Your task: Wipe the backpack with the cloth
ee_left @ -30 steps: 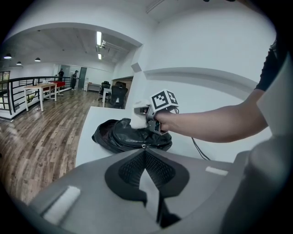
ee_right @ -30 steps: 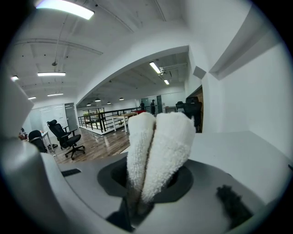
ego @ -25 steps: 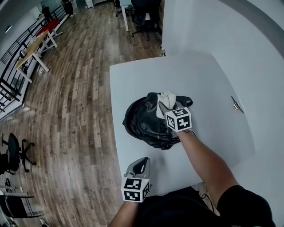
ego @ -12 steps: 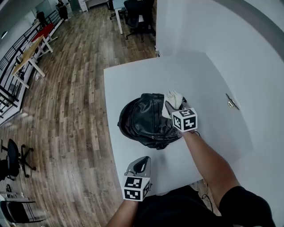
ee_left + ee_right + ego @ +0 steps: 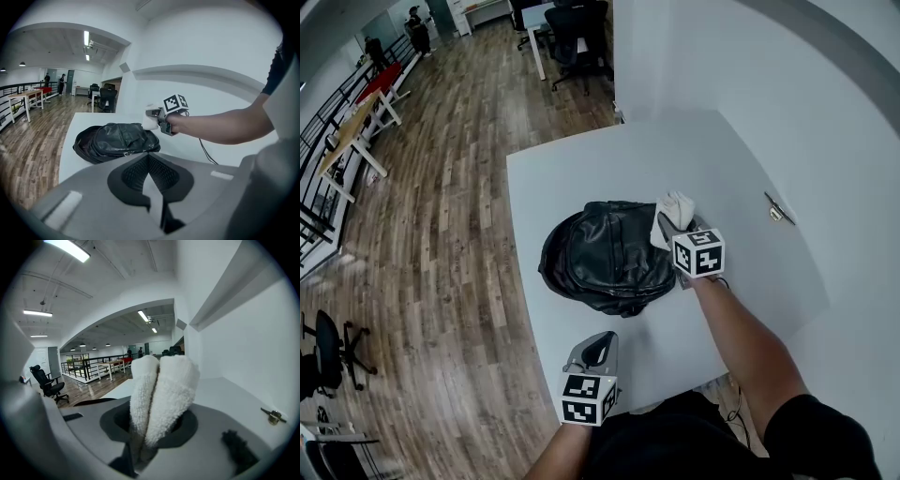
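A black leather backpack [image 5: 605,258] lies flat in the middle of the white table [image 5: 572,178]. My right gripper [image 5: 671,225] is shut on a folded white cloth [image 5: 674,210] at the backpack's right edge; whether the cloth touches the leather cannot be told. In the right gripper view the cloth [image 5: 161,392] stands up between the jaws and hides most of the backpack [image 5: 93,402]. The left gripper view shows the backpack [image 5: 115,140], the cloth [image 5: 150,123] and the right gripper [image 5: 157,115] beyond it. My left gripper [image 5: 598,345] hangs over the table's near edge, shut and holding nothing.
A small metal piece [image 5: 778,211] lies on the table near the right wall, also seen in the right gripper view as the metal piece [image 5: 272,416]. A thin cable [image 5: 206,152] trails behind the right arm. Wooden floor [image 5: 441,244] drops off to the left, with office chairs [image 5: 328,328].
My right gripper has slid the cloth rightward from the backpack's upper part to its right edge. The left gripper has stayed where it was.
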Tool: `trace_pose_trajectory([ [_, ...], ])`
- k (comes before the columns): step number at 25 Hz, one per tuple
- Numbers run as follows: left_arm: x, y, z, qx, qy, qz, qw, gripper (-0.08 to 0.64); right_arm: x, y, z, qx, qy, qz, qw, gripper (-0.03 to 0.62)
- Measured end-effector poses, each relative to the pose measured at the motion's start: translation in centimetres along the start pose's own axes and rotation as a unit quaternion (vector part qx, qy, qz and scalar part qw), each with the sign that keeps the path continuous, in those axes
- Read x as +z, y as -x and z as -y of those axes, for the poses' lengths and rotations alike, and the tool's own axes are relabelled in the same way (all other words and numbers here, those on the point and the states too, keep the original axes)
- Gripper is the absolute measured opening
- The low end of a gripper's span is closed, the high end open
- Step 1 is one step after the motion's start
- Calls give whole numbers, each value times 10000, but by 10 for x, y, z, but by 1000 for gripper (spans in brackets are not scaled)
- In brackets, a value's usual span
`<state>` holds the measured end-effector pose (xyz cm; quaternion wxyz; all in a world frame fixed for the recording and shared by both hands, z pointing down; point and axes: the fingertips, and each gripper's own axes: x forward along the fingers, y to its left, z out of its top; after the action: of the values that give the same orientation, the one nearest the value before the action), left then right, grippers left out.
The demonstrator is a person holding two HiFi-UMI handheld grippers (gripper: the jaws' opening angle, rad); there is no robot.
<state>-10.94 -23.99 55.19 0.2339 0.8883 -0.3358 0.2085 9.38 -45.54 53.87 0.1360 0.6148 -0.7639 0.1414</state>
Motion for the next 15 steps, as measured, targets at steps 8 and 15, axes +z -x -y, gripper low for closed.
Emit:
trace_pose_trajectory([
  [8,1,-2,13,-124,-95,-14,9999,8,0,24,31,-296,-9,29,9996,97],
  [15,4,-3,24,-194,-149,22,9997,8,-4,42,51,-493,-2,15,9988,97],
])
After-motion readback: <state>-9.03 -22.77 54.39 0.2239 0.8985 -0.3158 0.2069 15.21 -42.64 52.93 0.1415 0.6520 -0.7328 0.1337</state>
